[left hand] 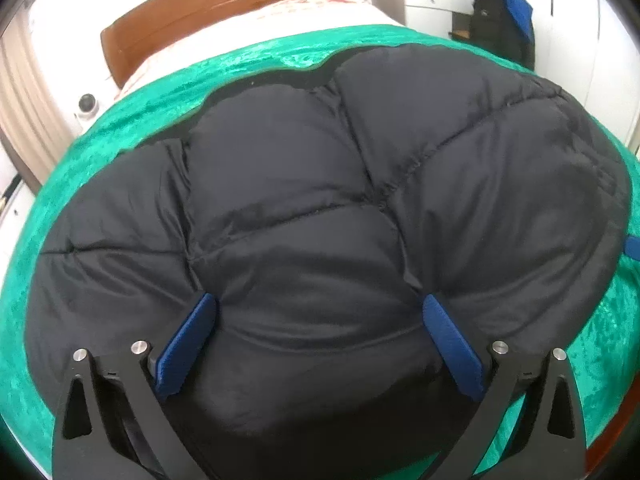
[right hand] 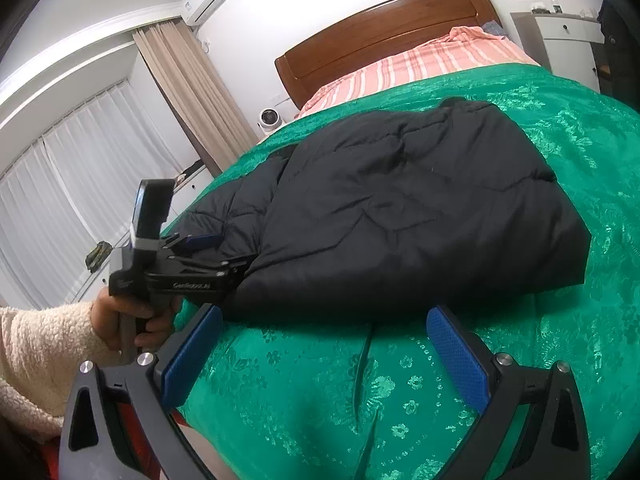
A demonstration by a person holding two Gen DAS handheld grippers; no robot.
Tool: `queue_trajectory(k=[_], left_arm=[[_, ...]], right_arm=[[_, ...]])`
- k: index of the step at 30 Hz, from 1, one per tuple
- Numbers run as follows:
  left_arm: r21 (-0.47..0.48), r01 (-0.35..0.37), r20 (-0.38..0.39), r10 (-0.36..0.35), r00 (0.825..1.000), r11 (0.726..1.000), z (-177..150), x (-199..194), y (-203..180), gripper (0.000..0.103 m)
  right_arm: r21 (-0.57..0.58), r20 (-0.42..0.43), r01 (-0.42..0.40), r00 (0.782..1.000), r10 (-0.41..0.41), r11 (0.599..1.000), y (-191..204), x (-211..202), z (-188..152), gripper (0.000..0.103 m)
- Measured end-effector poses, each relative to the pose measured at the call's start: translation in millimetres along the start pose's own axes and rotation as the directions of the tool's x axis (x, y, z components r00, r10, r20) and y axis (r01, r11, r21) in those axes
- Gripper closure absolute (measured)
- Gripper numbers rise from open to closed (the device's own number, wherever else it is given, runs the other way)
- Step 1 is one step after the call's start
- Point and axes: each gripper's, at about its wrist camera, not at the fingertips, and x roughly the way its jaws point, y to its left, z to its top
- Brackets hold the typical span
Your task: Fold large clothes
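Two tools are at work here, one in each of my hands, and the black padded jacket [right hand: 408,208] lies already doubled into a thick bundle on the green bedspread [right hand: 400,392] of the bed. My left tool [left hand: 316,340] is spread wide, its blue fingers [left hand: 188,348] pushed down into the puffy top of the jacket on either side of a quilted panel; they press the padding but pinch nothing. From the right wrist view I can see that left tool coming in at the jacket's left end, my left hand [right hand: 120,316] around its handle. My right tool [right hand: 324,344] is also spread, empty, and hangs over bare bedspread just beside the jacket's near edge, not touching it. I judge the folding to be far along: the bundle is compact, and the step in hand looks like pressing it flat or squaring it up. The next move, as I read it, calls for the left tool to keep the air pushed out while the right either tucks the near edge straight or takes hold for one last fold; the padding will spring back if released too soon. On writing, the left tool's body carries small white lettering, too blurred to read reliably. Nothing else legible shows.
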Motion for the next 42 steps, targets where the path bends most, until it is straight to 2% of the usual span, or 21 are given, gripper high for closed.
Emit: queue_trajectory(k=[4, 7, 9, 14, 18, 24, 28, 32, 34, 35, 37, 39, 42], left_arm=[[0.005, 0.003, -0.025, -0.003, 1.0, 1.0, 1, -13, -1, 0.004], [0.014, 0.02, -0.007, -0.02, 1.0, 1.0, -8, -27, -5, 0.004], [0.032, 0.0, 0.001, 0.0, 1.0, 0.999, -17, -25, -10, 0.003], [0.012, -0.003, 0.011, 0.003, 1.0, 1.0, -21, -14, -10, 0.001], [0.026, 0.01, -0.014, -0.01, 1.0, 1.0, -22, -31, -8, 0.004], [0.088, -0.057, -0.013, 0.058, 0.998, 0.994, -49, -22, -20, 0.002], [0.083, -0.053, -0.034, 0.056, 0.998, 0.995, -48, -26, -22, 0.002], [0.145, -0.002, -0.063, 0.011, 0.998, 0.989, -57, -48, -35, 0.003], [0.141, 0.04, -0.008, -0.04, 0.999, 0.989, -59, -69, -38, 0.003], [0.124, 0.087, 0.033, -0.091, 0.995, 0.988, -56, -79, -38, 0.003], [0.077, 0.224, 0.113, -0.231, 0.966, 0.972, -42, -96, -34, 0.003], [0.035, 0.318, 0.151, -0.319, 0.936, 0.948, -26, -98, -31, 0.003], [-0.014, 0.39, 0.171, -0.382, 0.908, 0.921, -6, -81, -28, 0.003]], right_arm=[[-0.004, 0.023, 0.007, 1.0, -0.007, 1.0, -1, -7, 0, 0.002], [0.022, 0.035, 0.002, 0.999, -0.003, 1.0, -6, -10, 1, 0.002], [0.04, 0.031, -0.004, 1.0, 0.002, 0.999, -10, -8, 2, 0.002], [0.048, 0.018, 0.004, 1.0, -0.005, 0.999, -11, -5, 1, 0.002], [0.025, 0.034, 0.023, 0.999, -0.024, 0.999, -8, -12, 0, 0.002], [0.055, 0.03, 0.013, 0.999, -0.015, 0.998, -14, -7, 5, 0.002], [0.038, 0.027, 0.036, 0.999, -0.037, 0.999, -11, -9, 3, 0.002], [0.07, 0.071, 0.055, 0.996, -0.06, 0.996, -19, -23, 5, 0.002], [0.129, 0.089, 0.054, 0.994, -0.066, 0.99, -32, -26, 6, 0.002], [0.155, 0.092, 0.051, 0.994, -0.066, 0.987, -37, -27, 5, 0.002], [0.226, 0.094, 0.042, 0.993, -0.065, 0.973, -50, -27, 4, 0.002], [0.263, 0.097, 0.038, 0.993, -0.066, 0.964, -56, -27, 3, 0.002], [0.296, 0.114, 0.044, 0.99, -0.081, 0.954, -62, -33, 3, 0.002]])
